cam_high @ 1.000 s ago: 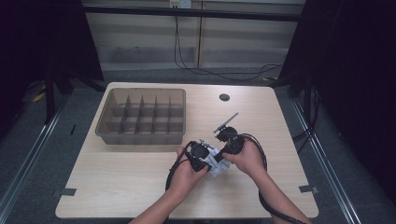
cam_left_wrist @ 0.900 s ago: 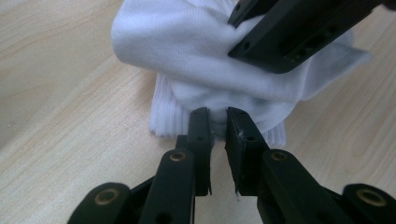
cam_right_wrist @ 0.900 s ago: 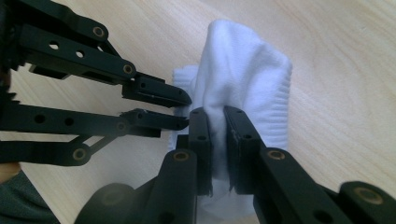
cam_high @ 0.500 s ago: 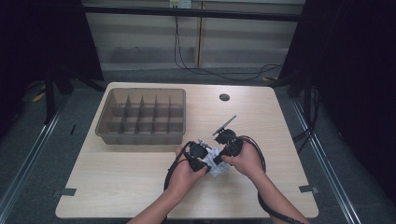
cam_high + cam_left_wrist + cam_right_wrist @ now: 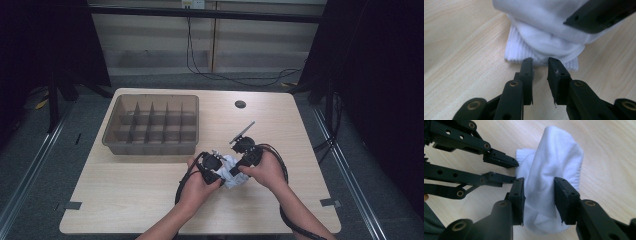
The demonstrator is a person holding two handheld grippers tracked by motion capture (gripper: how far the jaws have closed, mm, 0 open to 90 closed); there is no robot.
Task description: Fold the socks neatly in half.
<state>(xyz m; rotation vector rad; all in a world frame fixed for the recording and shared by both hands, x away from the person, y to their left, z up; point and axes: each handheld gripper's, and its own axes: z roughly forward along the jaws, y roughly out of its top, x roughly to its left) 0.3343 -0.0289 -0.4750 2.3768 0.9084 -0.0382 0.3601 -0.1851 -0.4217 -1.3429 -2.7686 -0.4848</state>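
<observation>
Right gripper (image 5: 537, 195) jaws just opened around the sock (image 5: 554, 170); your left gripper (image 5: 540, 72), narrowly open, sits at its six o'clock cuff. Looks released.

Readable text: none in any view.
Labels or brands: none legible on the white sock (image 5: 554, 170), the divided tray (image 5: 152, 125) or the surface (image 5: 125, 200).
Numbers and signs: none legible.
Small tag at top of high view (image 5: 192, 4): too small and blurred to read.
</observation>
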